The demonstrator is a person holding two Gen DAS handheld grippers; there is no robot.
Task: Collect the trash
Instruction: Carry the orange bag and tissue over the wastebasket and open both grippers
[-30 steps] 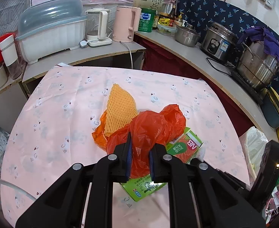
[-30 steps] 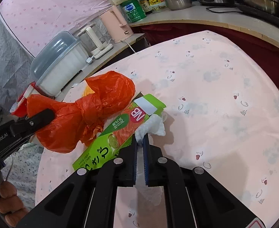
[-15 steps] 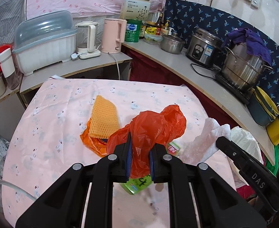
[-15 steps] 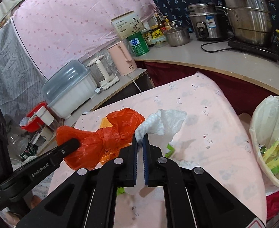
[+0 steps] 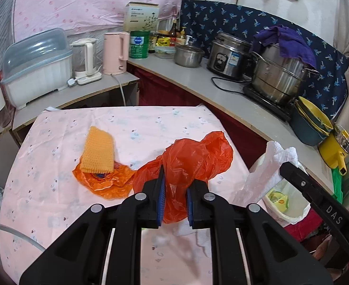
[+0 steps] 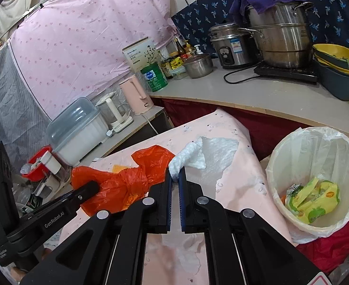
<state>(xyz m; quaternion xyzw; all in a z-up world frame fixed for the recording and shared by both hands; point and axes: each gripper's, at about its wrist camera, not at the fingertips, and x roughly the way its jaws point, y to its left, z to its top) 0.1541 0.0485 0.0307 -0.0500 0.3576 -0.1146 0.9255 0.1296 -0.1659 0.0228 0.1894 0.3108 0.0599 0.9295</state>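
My left gripper (image 5: 174, 178) is shut on a crumpled orange plastic bag (image 5: 193, 159), held up above the pink tablecloth (image 5: 150, 123). My right gripper (image 6: 175, 175) is shut on a white paper towel (image 6: 210, 154) that hangs from its tips; the same towel (image 5: 269, 166) shows at the right of the left wrist view. A white-lined trash bin (image 6: 317, 147) with green and yellow wrappers (image 6: 314, 197) inside stands off the table's right edge. On the table lie an orange foam net (image 5: 98, 153) and an orange wrapper (image 5: 103, 180) under it.
A grey counter (image 5: 222, 87) curves behind the table with a pink kettle (image 5: 115, 52), a rice cooker (image 5: 226, 54), steel pots (image 5: 279, 76) and a dish box (image 5: 36, 66). Stacked yellow and blue bowls (image 6: 341, 68) sit near the bin.
Both grippers have risen and swung right toward the bin, carrying the orange bag and the paper towel. The green carton seen on the table earlier is out of view now.
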